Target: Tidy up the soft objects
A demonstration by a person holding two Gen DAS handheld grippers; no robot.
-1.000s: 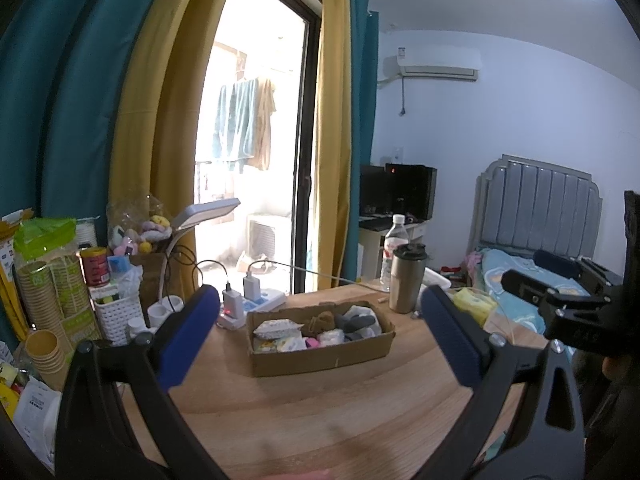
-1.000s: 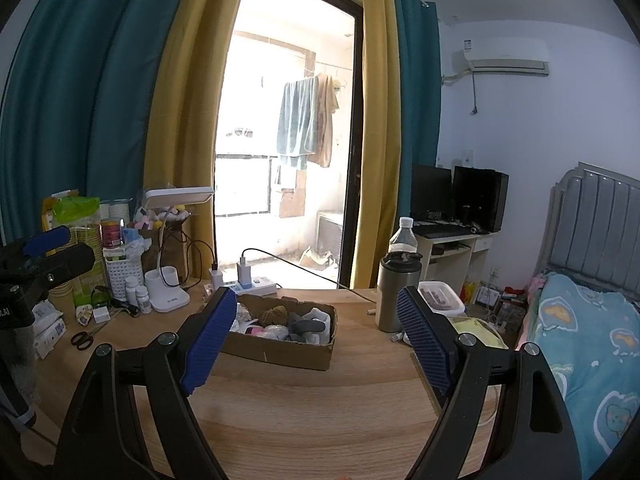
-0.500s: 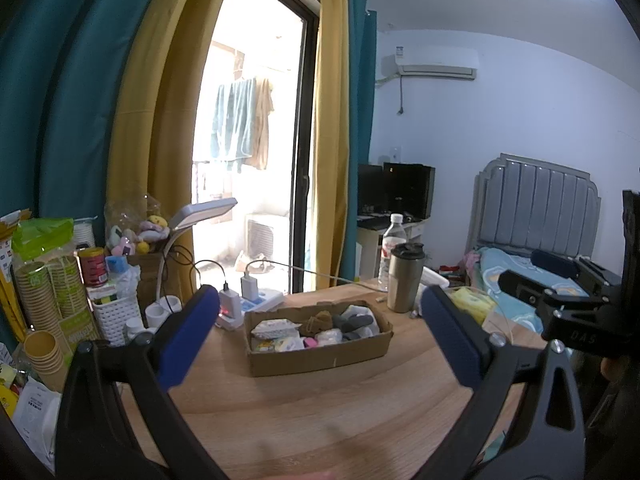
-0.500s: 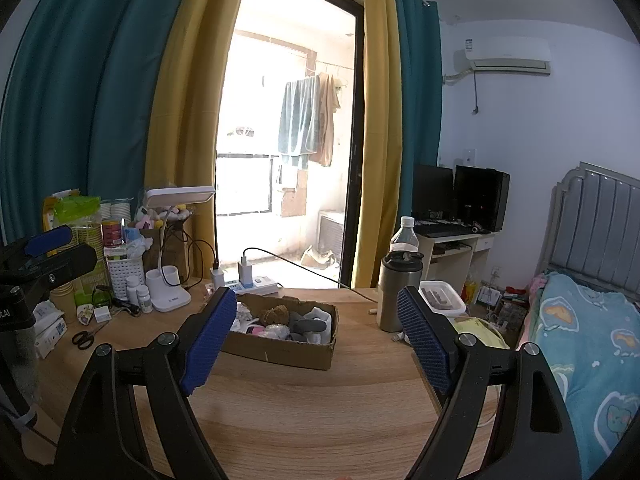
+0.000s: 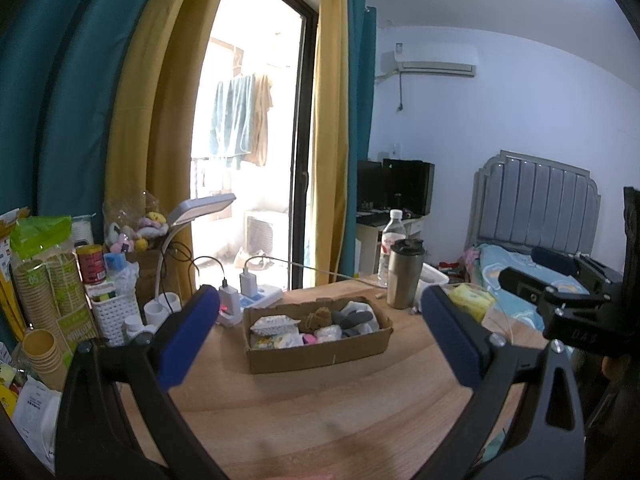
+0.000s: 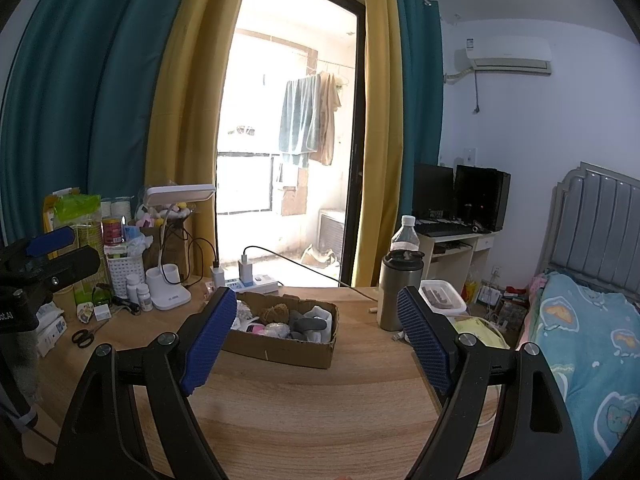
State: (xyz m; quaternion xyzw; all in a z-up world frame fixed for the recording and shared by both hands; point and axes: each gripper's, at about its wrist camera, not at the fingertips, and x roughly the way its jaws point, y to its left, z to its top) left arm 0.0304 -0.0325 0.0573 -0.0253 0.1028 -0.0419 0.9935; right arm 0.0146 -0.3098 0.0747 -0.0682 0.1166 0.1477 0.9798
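Left gripper (image 5: 320,334) and right gripper (image 6: 316,334) hover over a table (image 6: 304,412), jaws apart and empty; box (image 5: 320,354) of soft items at 12 o'clock

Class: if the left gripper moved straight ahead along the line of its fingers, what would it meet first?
Probably the cardboard box of soft things, centred between the open left gripper fingers. Bare table lies before it; depth is uncertain, so it could pass just above.
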